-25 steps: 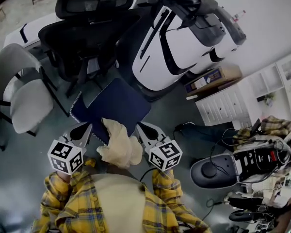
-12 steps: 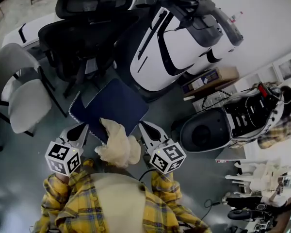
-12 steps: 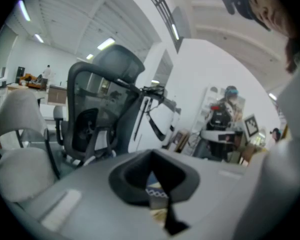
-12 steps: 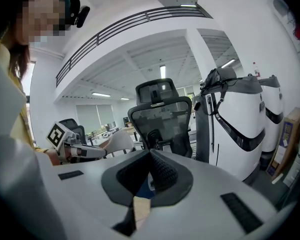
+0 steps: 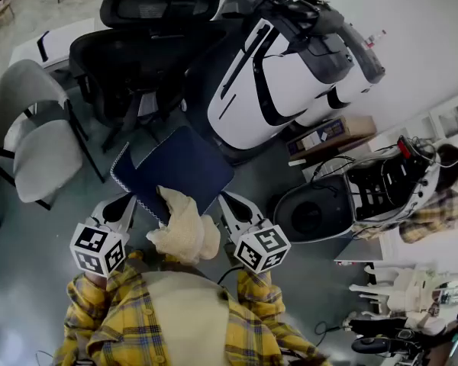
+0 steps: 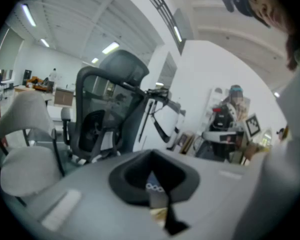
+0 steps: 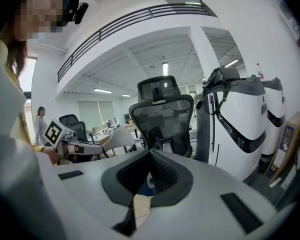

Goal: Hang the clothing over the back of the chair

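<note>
A navy garment (image 5: 175, 162) with white trim and a cream lining (image 5: 185, 227) hangs spread between my two grippers in the head view. My left gripper (image 5: 128, 206) is shut on its left edge and my right gripper (image 5: 226, 203) on its right edge. A strip of navy and cream cloth shows between the left gripper's (image 6: 157, 196) closed jaws, and the same in the right gripper (image 7: 142, 186) view. The black mesh office chair (image 5: 137, 59) stands just beyond the garment, its back (image 7: 162, 114) facing me, apart from the cloth.
A grey chair (image 5: 38, 143) stands at the left. Large white-and-black machines (image 5: 290, 75) crowd the right of the office chair. A round black device (image 5: 313, 216) with cables, a cardboard box (image 5: 328, 132) and more gear lie on the floor to the right.
Both grippers and the garment stay almost where they were. The head camera has shifted a little, so the gear at the right sits differently in view.
</note>
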Motion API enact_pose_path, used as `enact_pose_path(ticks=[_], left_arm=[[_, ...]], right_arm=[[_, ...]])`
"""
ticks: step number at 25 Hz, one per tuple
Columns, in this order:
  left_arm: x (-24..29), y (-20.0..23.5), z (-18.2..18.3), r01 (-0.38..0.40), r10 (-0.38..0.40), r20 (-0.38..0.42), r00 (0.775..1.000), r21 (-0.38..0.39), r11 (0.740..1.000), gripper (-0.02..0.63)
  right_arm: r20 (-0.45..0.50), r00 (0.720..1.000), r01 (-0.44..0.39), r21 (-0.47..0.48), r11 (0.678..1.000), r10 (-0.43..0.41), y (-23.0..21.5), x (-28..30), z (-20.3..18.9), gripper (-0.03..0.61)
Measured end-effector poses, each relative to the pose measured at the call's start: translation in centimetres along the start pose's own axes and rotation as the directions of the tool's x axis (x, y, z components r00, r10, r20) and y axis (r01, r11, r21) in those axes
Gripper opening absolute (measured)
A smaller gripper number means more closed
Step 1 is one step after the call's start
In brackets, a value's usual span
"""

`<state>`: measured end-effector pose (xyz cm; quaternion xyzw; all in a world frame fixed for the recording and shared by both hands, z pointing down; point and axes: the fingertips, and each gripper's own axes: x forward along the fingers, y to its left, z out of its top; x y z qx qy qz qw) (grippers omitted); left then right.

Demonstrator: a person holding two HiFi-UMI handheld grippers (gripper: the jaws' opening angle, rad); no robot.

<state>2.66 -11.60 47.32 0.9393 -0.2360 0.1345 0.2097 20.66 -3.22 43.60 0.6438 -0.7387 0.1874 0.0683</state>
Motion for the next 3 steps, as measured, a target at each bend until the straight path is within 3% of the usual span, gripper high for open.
enact_pose_path(ticks=[3], left_arm=[[-0.52, -0.32, -0.26, 0.002, -0.002, 0.005, 1.0, -0.019, 1.0, 0.008]], right_arm=[[-0.004, 1.0, -0.003, 0.005, 1.0, 0.003, 0.2, -0.34, -0.26, 0.014]])
